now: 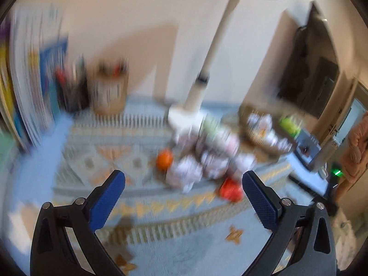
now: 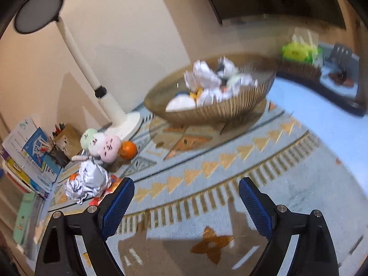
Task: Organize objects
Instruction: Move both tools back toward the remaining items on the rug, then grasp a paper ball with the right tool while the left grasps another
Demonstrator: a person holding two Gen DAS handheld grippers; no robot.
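Crumpled paper balls (image 1: 197,168) lie in a heap on the patterned blue cloth (image 1: 161,207), with an orange ball (image 1: 164,158) at their left and a red object (image 1: 230,189) at their front right. My left gripper (image 1: 184,179) is open just short of the heap, nothing between its blue pads. In the right wrist view a ribbed golden bowl (image 2: 243,108) holds several crumpled papers (image 2: 207,78). My right gripper (image 2: 186,186) is open over bare cloth, well in front of the bowl. At its left lie a crumpled paper ball (image 2: 88,180), pastel plush toys (image 2: 101,145) and the orange ball (image 2: 128,149).
A white desk lamp (image 2: 124,119) stands by the wall behind the toys. Books (image 2: 30,154) and pen holders (image 2: 62,145) line the left side. A green tissue pack (image 2: 296,53) and a grey tray (image 2: 340,73) sit beyond the bowl at the right.
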